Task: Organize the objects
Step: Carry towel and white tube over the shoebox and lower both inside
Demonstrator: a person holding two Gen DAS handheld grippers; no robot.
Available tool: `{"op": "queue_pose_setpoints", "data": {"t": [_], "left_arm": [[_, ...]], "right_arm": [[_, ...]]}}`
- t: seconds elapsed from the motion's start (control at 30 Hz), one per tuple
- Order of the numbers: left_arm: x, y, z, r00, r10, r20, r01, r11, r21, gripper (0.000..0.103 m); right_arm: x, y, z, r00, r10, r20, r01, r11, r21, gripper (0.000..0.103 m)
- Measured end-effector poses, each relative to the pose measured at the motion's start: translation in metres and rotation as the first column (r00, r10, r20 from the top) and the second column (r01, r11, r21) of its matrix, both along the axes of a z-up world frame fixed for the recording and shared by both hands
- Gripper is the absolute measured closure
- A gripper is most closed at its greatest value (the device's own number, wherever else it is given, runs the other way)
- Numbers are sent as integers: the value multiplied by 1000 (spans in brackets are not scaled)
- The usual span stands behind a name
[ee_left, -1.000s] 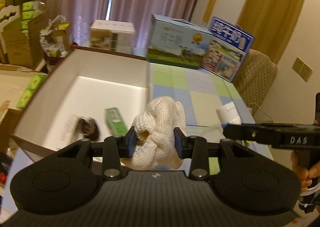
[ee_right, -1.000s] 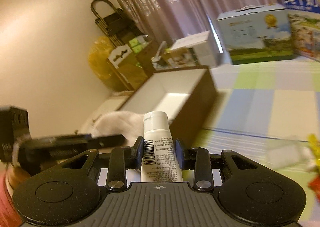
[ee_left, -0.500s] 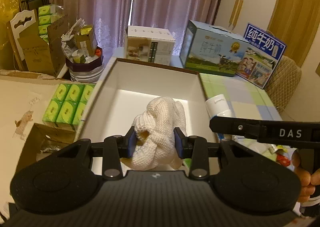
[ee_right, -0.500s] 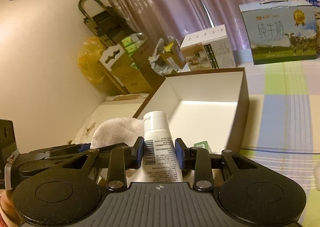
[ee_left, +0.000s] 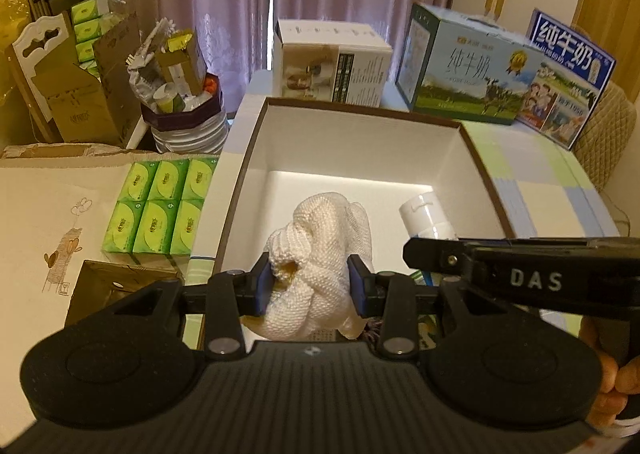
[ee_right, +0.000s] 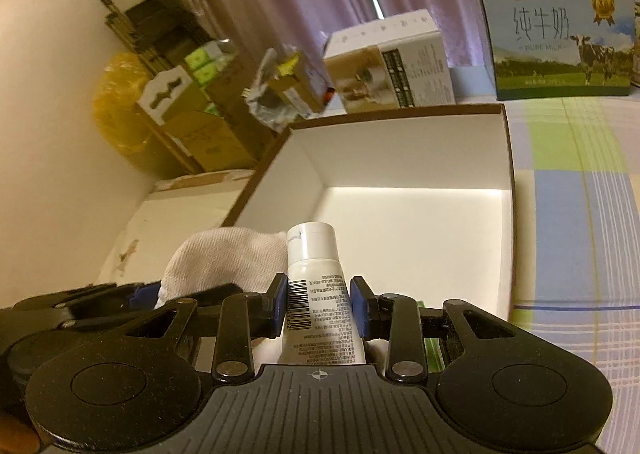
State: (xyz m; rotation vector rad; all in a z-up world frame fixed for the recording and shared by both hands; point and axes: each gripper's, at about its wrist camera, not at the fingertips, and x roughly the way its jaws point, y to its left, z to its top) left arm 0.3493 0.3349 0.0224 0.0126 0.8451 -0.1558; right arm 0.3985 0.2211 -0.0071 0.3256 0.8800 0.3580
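Note:
My left gripper (ee_left: 311, 286) is shut on a knotted white knit cloth (ee_left: 320, 254), held over the near end of the open white box with a brown rim (ee_left: 360, 109). Beside it on the right, my right gripper (ee_right: 319, 308) is shut on a white tube with a barcode label (ee_right: 316, 294), cap pointing forward over the same box (ee_right: 506, 181). The tube's cap (ee_left: 424, 213) shows in the left wrist view, and the cloth (ee_right: 224, 258) shows at the left in the right wrist view. Small items on the box floor are mostly hidden behind the grippers.
Green tissue packs (ee_left: 160, 205) lie left of the box on a cream surface. Milk cartons (ee_left: 472, 69) and a white carton (ee_left: 332, 61) stand behind it. A bin of rubbish (ee_left: 180, 93) and cardboard boxes (ee_left: 80, 93) stand at the back left. Checked cloth (ee_right: 580, 213) covers the table at the right.
Both grippers have swung left and come over the open box, still holding the cloth and the tube. The box now fills the middle of both views.

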Motion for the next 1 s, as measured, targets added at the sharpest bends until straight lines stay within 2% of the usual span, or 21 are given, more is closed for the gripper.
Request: {"op": "queue_pose_setpoints", "data": {"t": [0.27, 0.63, 1.0], "left_arm": [[29, 7, -18, 999, -15, -45, 15, 1000, 12, 69], [54, 13, -35, 993, -51, -102, 52, 999, 9, 67], [58, 15, -35, 993, -69, -92, 69, 998, 2, 66]], "right_arm": [[29, 6, -18, 997, -47, -54, 46, 999, -17, 73], [45, 10, -34, 993, -73, -94, 70, 997, -40, 73], [52, 10, -40, 990, -85, -114, 80, 996, -44, 72]]}}
